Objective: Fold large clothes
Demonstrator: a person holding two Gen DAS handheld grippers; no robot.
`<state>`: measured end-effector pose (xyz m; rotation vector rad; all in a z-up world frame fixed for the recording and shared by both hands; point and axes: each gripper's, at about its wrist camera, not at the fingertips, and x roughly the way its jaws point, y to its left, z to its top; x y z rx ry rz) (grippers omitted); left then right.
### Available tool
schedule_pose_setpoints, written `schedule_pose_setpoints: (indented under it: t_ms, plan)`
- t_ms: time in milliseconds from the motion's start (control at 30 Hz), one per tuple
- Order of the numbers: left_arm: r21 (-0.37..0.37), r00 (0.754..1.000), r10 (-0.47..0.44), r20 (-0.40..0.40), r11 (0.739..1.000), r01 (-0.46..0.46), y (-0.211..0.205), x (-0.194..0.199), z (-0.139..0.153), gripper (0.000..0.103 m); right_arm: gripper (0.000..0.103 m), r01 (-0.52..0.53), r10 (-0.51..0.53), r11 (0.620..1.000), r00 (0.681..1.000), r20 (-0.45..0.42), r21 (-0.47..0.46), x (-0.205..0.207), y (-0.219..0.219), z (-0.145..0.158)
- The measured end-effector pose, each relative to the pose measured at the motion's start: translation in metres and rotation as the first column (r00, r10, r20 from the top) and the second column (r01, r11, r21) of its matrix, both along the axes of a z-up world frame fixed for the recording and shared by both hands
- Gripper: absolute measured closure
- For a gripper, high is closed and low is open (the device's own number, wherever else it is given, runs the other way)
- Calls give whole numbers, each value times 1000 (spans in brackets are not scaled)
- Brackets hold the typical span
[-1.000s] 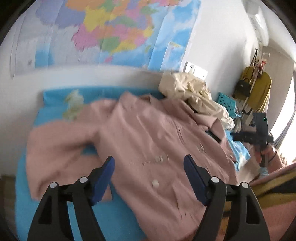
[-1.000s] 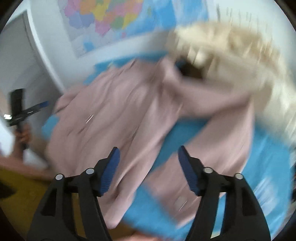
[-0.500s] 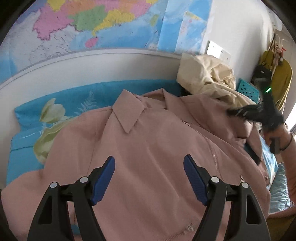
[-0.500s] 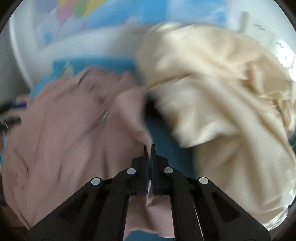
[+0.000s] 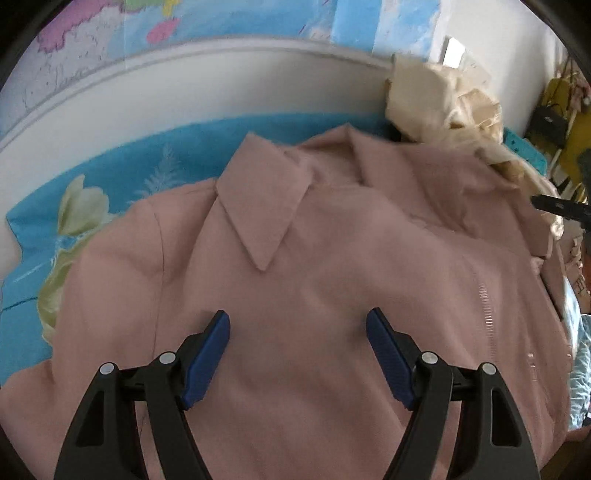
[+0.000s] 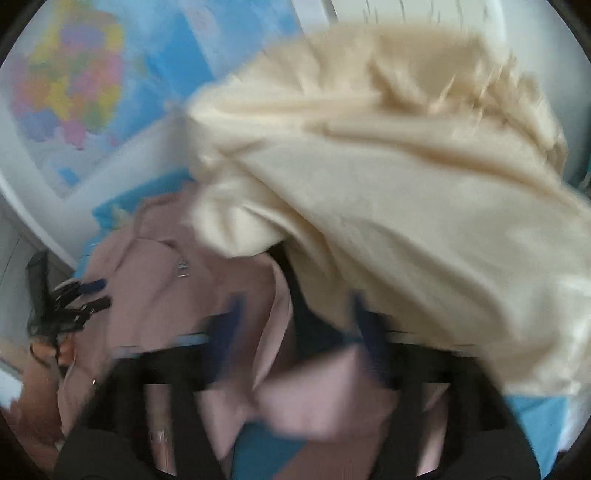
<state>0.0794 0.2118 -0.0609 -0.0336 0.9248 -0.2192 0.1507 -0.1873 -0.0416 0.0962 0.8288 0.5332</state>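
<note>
On the bed, spread over a blue floral sheet (image 5: pixel 122 166), lies a pink shirt (image 5: pixel 332 266) — collar (image 5: pixel 258 206) toward the white headboard (image 5: pixel 184 92), front facing up. Above its chest hangs the left gripper (image 5: pixel 298 332), jaws wide, nothing between them and no pad touching the cloth. Along the shirt's far side, by its shoulder, a heap of cream fabric (image 6: pixel 388 166) is piled, overlapping the pink edge. The right gripper (image 6: pixel 295 328) is badly blurred there; its jaws are opening, with a fold of pink sleeve (image 6: pixel 321 391) lying loose below and between them — not pinched. A coloured map (image 5: pixel 221 22) covers the wall behind the headboard. Yellow clothing (image 5: pixel 576 136) hangs at the room's edge.
</note>
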Motion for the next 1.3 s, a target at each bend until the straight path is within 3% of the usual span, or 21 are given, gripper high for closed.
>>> schedule_pose_setpoints:
  t_ms: [100,133,267,300,333,367,400,433,467,567,667,800,867,967,1067,1167,1200,1300]
  plan:
    - [-17,998,-37,46,999,38,-10,-9,15,28,18,28,-25,998,998,63,-47,-34,-27,9]
    - [-20,997,-56,62,998,57,-16,-12,21,28,9,60,-58,997,997,55,-49,-44,-37,4]
    - [-75,986,-143,90,986,150,-38,-18,37,28,6,134,-137,990,988,-73,-35,-64,-62,-40]
    - [-79,984,-154,92,984,161,-42,-18,39,28,12,141,-138,990,981,-137,10,-65,-71,-59]
    - [-77,981,-170,91,981,178,-49,-17,41,28,31,142,-133,989,977,-164,41,-66,-74,-67]
    - [-72,979,-183,89,979,190,-56,-16,42,28,41,136,-120,988,975,-186,76,-67,-77,-75]
    - [-67,978,-192,87,978,198,-62,-15,43,28,63,117,-89,986,973,-211,122,-67,-78,-83]
    - [-73,977,-198,83,976,204,-66,-15,43,28,93,108,-78,985,974,-213,133,-68,-78,-86]
    - [-86,975,-206,78,973,212,-70,-15,43,28,98,92,-60,985,975,-214,146,-69,-77,-85]
    - [-112,971,-223,83,966,231,-75,-20,45,28,98,41,-8,980,986,-166,197,-84,-77,-53]
    - [-165,962,-253,104,949,267,-72,-30,53,28,98,-85,93,961,995,-21,263,-114,-66,17]
    - [-242,954,-262,145,926,291,-59,-41,68,28,98,-301,269,923,950,160,239,-148,-22,105]
    - [-274,951,-258,169,915,296,-51,-47,74,28,98,-373,341,901,924,173,219,-143,5,122]
    - [-321,952,-236,193,902,289,-33,-57,81,28,98,-491,477,842,871,119,223,-129,73,122]
    - [-314,961,-188,203,917,246,-12,-67,82,28,90,-559,570,795,821,24,235,-104,139,97]
    - [-328,974,-128,184,927,184,12,-76,78,28,54,-592,621,778,775,-116,209,-88,200,54]
    - [-328,977,-120,178,929,174,19,-78,77,28,41,-593,616,786,774,-147,173,-89,212,39]
    - [-309,985,-114,132,939,150,30,-88,66,28,40,-590,605,796,770,-200,136,-86,218,21]
